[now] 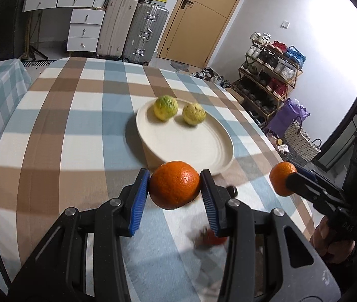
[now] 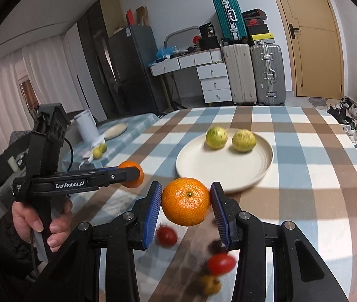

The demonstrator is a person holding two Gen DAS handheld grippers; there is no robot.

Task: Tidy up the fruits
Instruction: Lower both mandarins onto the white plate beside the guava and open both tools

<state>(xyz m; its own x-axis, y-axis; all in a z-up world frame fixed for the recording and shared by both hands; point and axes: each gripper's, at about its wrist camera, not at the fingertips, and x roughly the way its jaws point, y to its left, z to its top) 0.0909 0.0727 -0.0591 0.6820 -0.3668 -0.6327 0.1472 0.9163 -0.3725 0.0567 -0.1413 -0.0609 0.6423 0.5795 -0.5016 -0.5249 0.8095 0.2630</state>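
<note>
My left gripper [image 1: 174, 185] is shut on an orange [image 1: 174, 183], held above the checked tablecloth just short of the cream plate [image 1: 191, 148]. My right gripper [image 2: 186, 202] is shut on a second orange [image 2: 186, 201], also near the plate's [image 2: 216, 171] front rim. Two yellow-green fruits [image 1: 166, 107] [image 1: 193, 113] lie on the plate's far side; they also show in the right wrist view [image 2: 216, 138] [image 2: 244, 141]. Each gripper shows in the other's view, the right one [image 1: 283, 178] and the left one [image 2: 131, 174]. Small red tomatoes [image 2: 167, 235] [image 2: 221, 263] and a yellow fruit [image 2: 210, 283] lie on the cloth below my right gripper.
The table [image 1: 77, 125] is covered by a blue, brown and white checked cloth. A second table at the left holds a plate [image 2: 115, 130], a white jar [image 2: 86, 124] and green fruit [image 2: 99, 151]. Suitcases [image 2: 266, 74], drawers and a shoe rack [image 1: 269, 73] stand beyond.
</note>
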